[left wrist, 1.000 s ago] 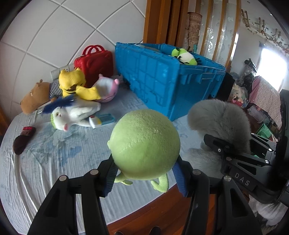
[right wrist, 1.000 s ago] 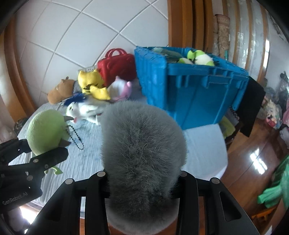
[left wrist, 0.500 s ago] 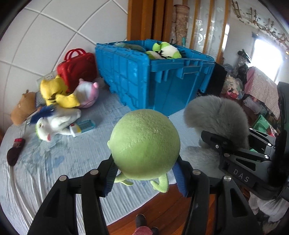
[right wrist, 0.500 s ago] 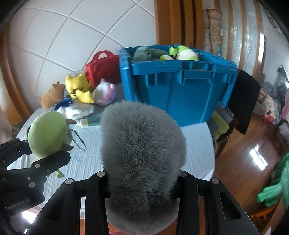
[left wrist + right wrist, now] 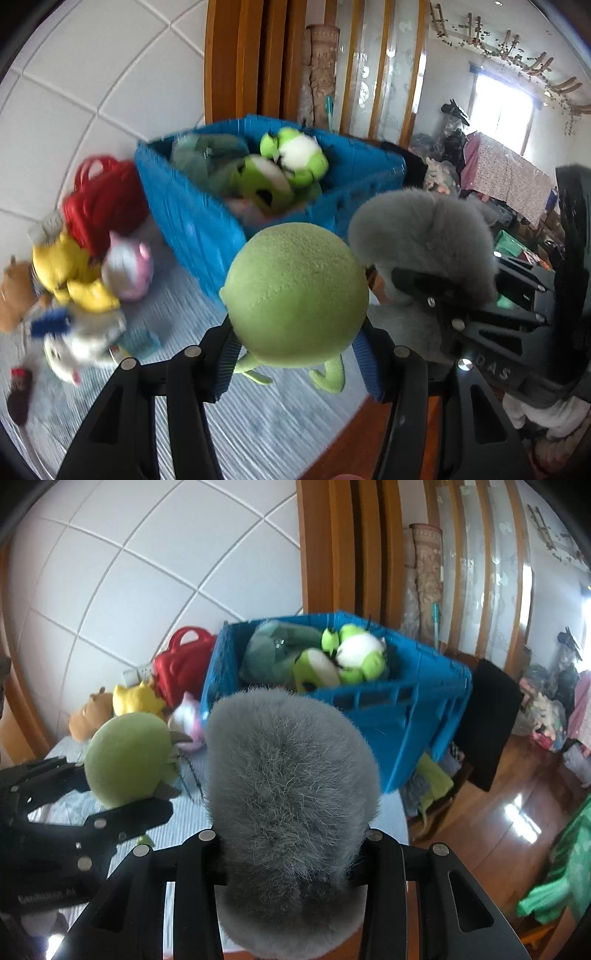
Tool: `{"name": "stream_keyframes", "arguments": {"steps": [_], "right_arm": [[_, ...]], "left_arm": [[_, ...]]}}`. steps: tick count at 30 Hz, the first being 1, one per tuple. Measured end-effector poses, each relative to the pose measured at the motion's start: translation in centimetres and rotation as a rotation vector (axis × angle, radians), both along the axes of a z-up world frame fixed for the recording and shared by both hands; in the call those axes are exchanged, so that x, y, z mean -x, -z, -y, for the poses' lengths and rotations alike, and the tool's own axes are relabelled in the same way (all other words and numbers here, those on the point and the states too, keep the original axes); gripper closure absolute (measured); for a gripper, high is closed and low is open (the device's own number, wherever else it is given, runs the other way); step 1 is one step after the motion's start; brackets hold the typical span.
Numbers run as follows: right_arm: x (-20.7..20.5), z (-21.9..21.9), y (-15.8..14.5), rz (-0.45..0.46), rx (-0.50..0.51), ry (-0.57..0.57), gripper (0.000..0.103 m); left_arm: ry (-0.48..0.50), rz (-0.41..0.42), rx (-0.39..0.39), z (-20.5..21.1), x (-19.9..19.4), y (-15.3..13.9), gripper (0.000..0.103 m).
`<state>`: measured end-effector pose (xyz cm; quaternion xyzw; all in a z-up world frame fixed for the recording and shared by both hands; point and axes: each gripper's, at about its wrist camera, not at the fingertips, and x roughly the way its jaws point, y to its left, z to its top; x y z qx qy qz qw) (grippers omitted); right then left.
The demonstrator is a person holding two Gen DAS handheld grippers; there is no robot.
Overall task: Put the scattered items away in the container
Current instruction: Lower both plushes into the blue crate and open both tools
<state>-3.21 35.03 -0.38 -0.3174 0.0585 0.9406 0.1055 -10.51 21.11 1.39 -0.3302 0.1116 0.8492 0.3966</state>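
green ball (image 5: 295,295): round plush with small feet hanging below, clamped between the left gripper's (image 5: 295,354) blue-padded fingers (image 5: 225,358); held in the air short of the bin, at about 6 o'clock from it in the left wrist view
grey plush (image 5: 291,790): fluffy, bulky, squeezed between the right gripper's (image 5: 291,853) fingers, fur spilling over both; also airborne, just beside the green ball at its 3 o'clock
bin (image 5: 406,716): blue crate on the bed (image 5: 258,424), open top, already holding green-and-white plush toys (image 5: 351,657) and a dull green one; free room seems to lie along the near rim
step in hand: judged as carrying both toys to the bin for dropping in
doing it well: bring each toy over the rim before letting go, since the near wall (image 5: 192,225) stands between toys and opening; aim for the gap at the near side instead of the pile at 12 o'clock, so nothing rolls off; part the fingers wide for the grey plush, as fur may cling; keep the two grippers apart so they do not knock each other
hand pose: both grippers tilt downward toward the bin, side by side, left at 9 o'clock of right; the hands themselves are out of view
left on the bed: yellow toy (image 5: 74,273), pink-and-white toy (image 5: 129,266), white toy (image 5: 81,343), brown toy (image 5: 14,295), red case (image 5: 99,203), all at 9 to 10 o'clock of the bin
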Motion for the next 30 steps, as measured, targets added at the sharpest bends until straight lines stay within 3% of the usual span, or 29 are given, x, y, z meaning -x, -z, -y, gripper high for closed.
{"name": "stream_keyframes", "arguments": {"steps": [7, 17, 23, 30], "right_arm": [[5.1, -4.9, -3.4, -0.038, -0.015, -0.067, 0.065], [18.3, -14.1, -6.8, -0.036, -0.065, -0.323, 0.065], [27.1, -17.4, -7.6, -0.021, -0.064, -0.443, 0.065], [35.5, -18.4, -7.7, 0.021, -0.041, -0.51, 0.065]], "left_arm": [[-0.065, -0.02, -0.019, -5.7, 5.7, -3.3, 0.048], [-0.324, 0.026, 0.011, -14.1, 16.8, -3.8, 0.048], [-0.436, 0.063, 0.073, -16.3, 23.0, -3.6, 0.048], [-0.516, 0.119, 0.132, -17.5, 29.8, -3.2, 0.048]]}}
